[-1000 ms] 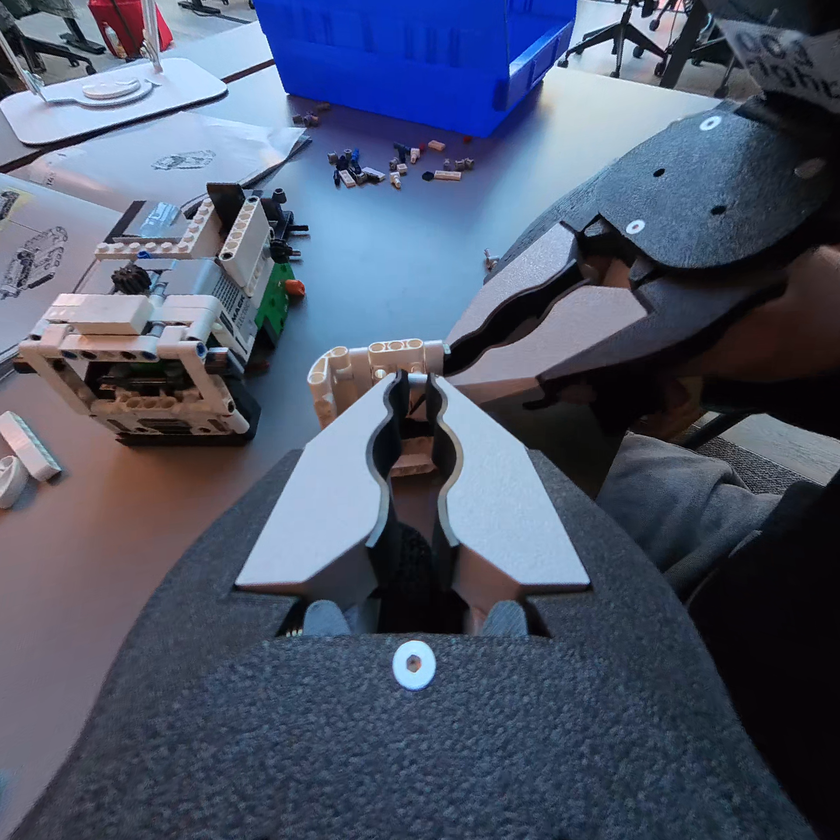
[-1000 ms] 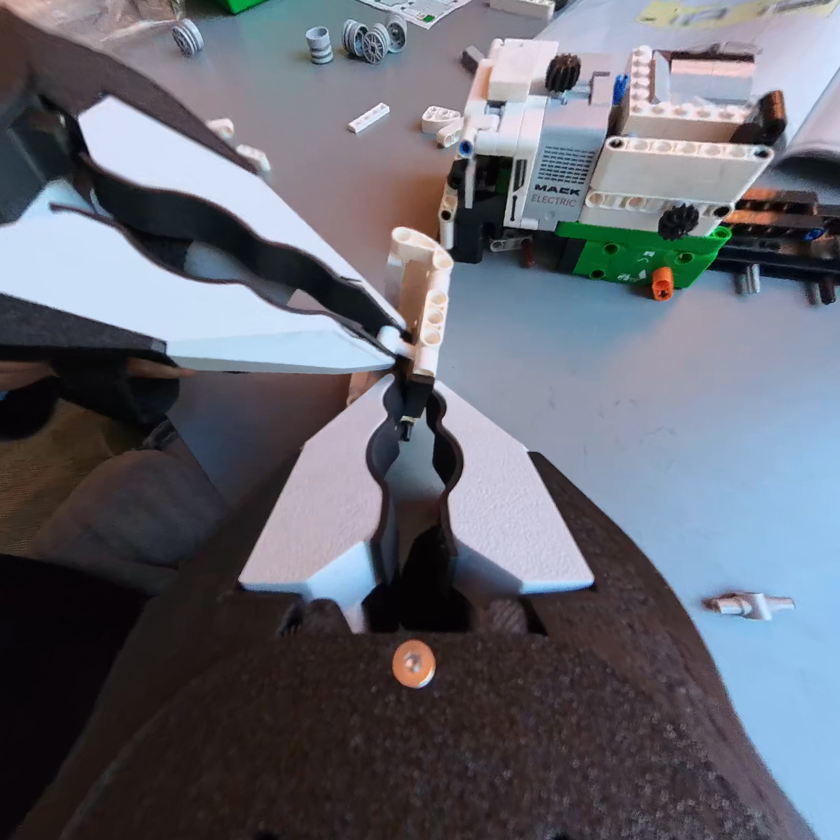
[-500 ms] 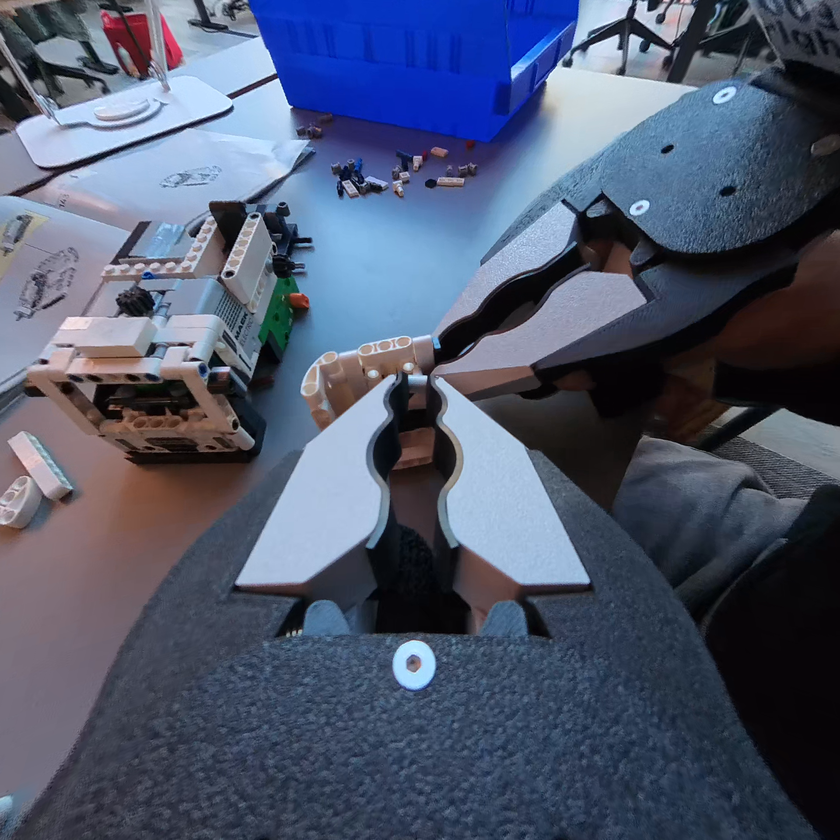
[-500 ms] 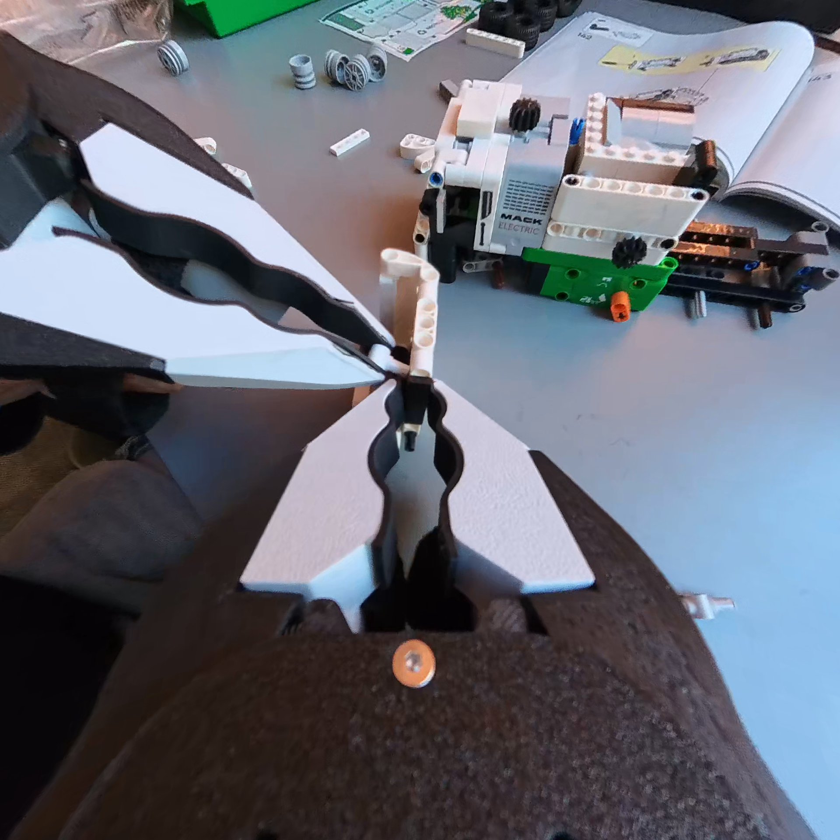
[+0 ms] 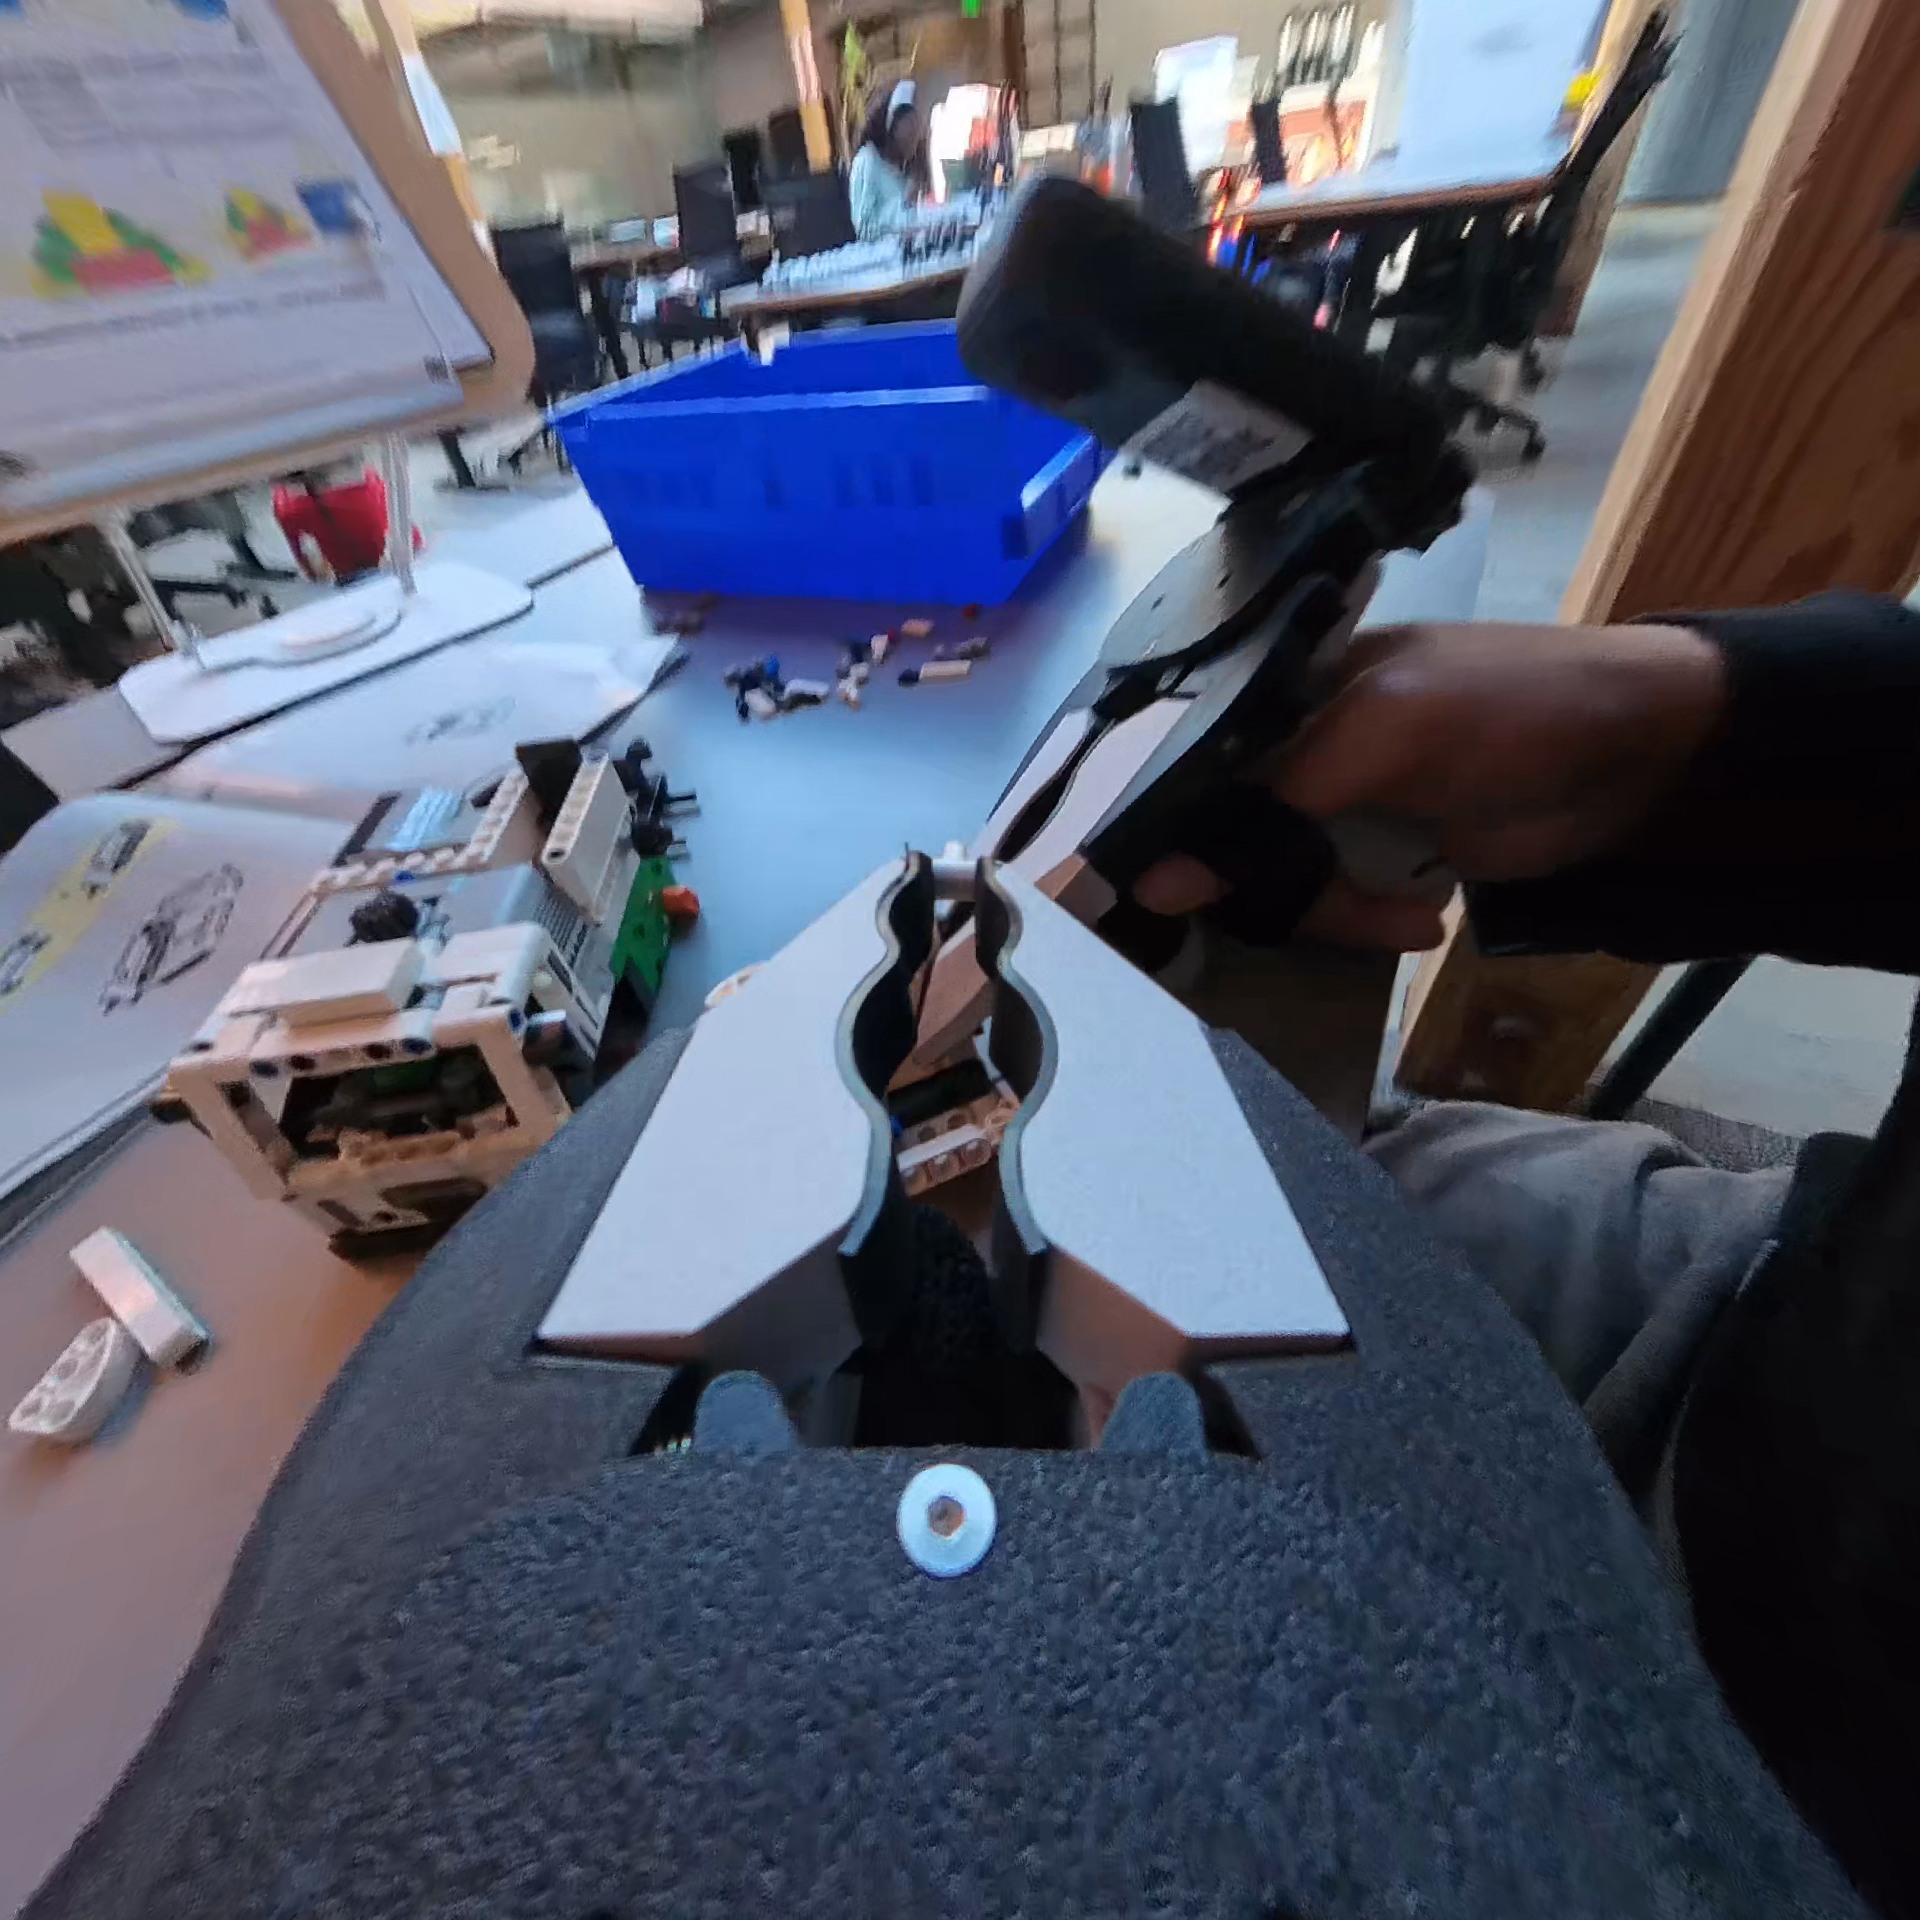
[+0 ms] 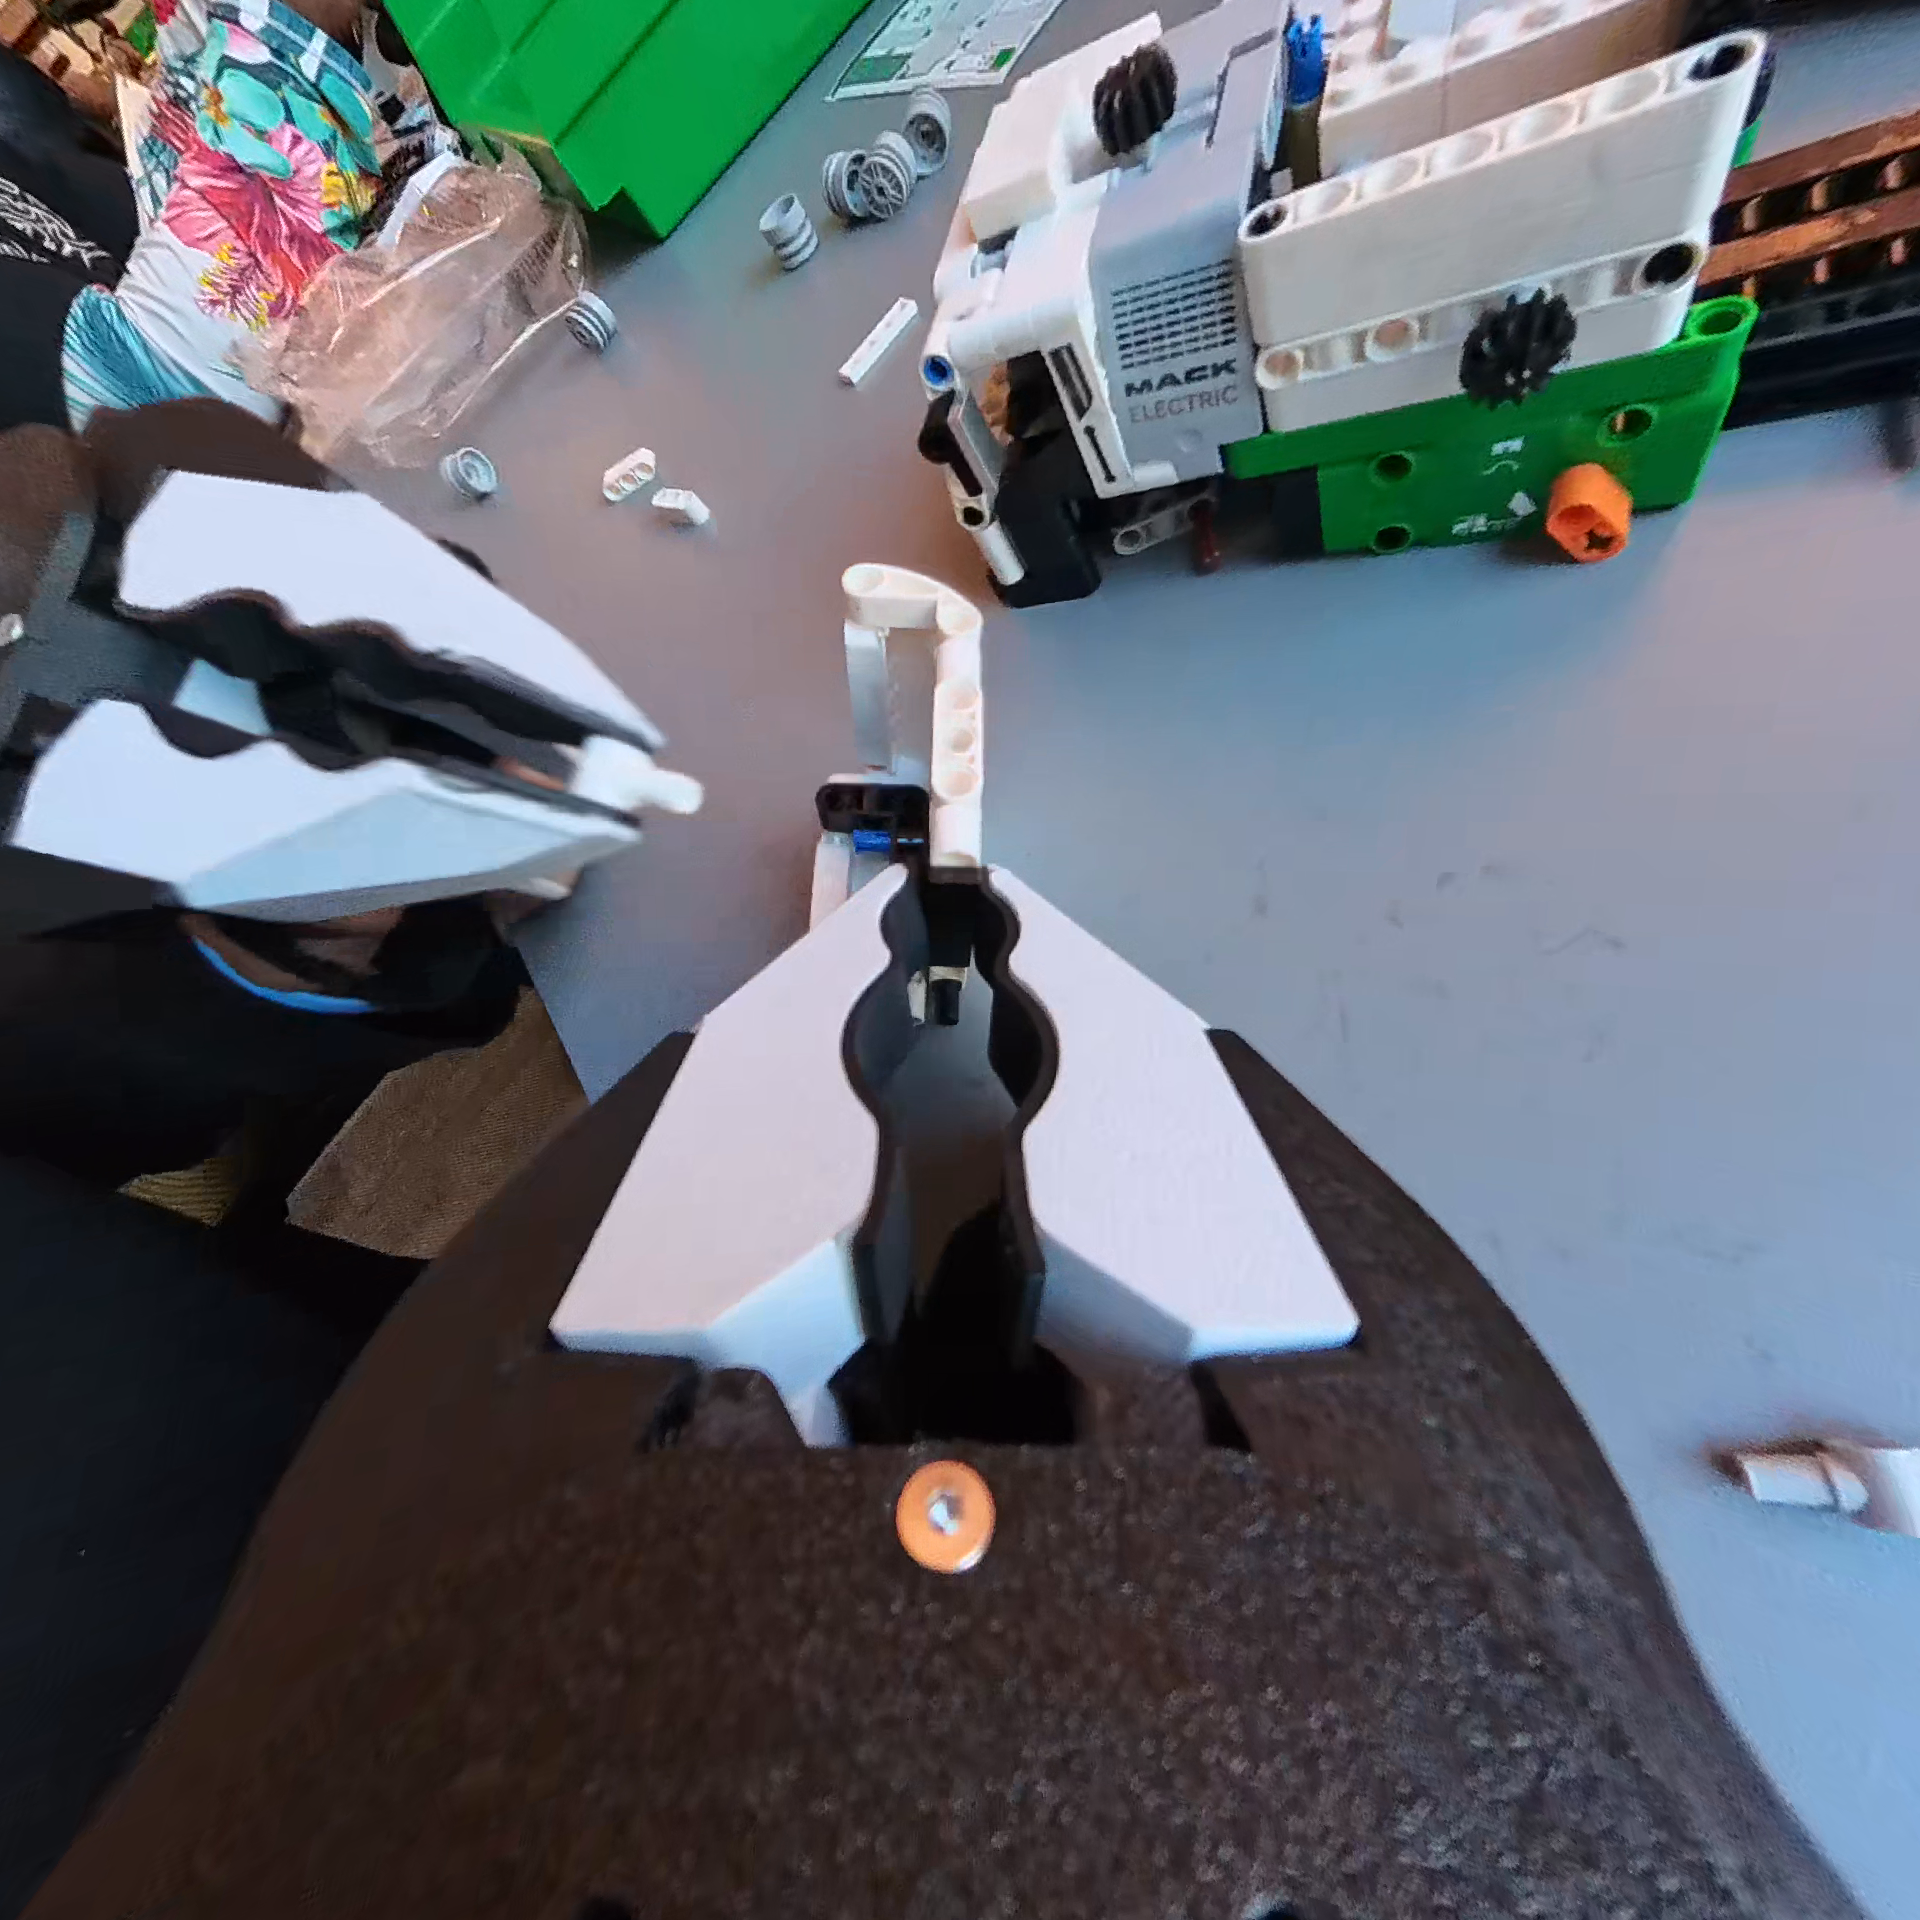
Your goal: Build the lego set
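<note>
My right gripper is shut on a white beam frame with a black connector, held low over the grey table. My left gripper is shut on a small white pin. In the right wrist view it sits apart to the left, with the pin sticking out of its tips. The right gripper's fingers show in the left wrist view, held by a hand. The half-built white and green truck stands beyond the frame and also shows in the left wrist view.
A blue bin stands at the back with several small loose parts before it. Open manuals lie beside the truck. Grey wheels, a green box, a plastic bag and a loose white pin lie around.
My left gripper has pulled back from the white frame with the pin and tilted upward. My right gripper has carried the frame closer to the truck.
</note>
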Demonstrator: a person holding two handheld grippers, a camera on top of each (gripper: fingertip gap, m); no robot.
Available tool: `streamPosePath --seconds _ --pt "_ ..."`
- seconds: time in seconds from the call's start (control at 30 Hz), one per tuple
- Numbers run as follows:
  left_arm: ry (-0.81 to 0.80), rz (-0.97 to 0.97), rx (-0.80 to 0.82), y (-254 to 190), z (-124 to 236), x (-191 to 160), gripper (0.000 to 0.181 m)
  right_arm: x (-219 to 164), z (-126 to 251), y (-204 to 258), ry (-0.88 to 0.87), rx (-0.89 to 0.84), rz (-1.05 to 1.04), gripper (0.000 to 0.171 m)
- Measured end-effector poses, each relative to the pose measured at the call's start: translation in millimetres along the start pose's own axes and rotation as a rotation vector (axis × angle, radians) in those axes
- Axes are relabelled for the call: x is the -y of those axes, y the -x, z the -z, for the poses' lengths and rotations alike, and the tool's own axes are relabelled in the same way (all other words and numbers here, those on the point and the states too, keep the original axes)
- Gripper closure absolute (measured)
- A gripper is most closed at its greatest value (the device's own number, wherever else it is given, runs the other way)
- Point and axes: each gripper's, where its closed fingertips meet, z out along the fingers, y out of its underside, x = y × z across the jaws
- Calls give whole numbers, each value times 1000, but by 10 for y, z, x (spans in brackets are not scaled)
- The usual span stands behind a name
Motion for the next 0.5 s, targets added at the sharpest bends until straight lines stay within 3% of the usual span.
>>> streamPosePath --seconds 0.1,0.17,0.23,0.3,0.4,0.5 --pt "-87 11 -14 -1 97 104 175 -9 15 8 5 27 -7 164" --pt "-138 5 -7 3 159 163 175 11 67 77 -11 44 96 164" --pt "-183 -15 0 -12 219 211 175 -35 129 -18 51 -59 395 164" --pt "-198 -33 -30 -69 244 224 175 -123 168 60 111 -4 643 164" --pt "-174 -16 -42 -64 217 200 175 -155 176 63 152 95 611 164" --pt "-189 -58 6 -57 235 216 175 -110 192 -31 125 58 646 162"
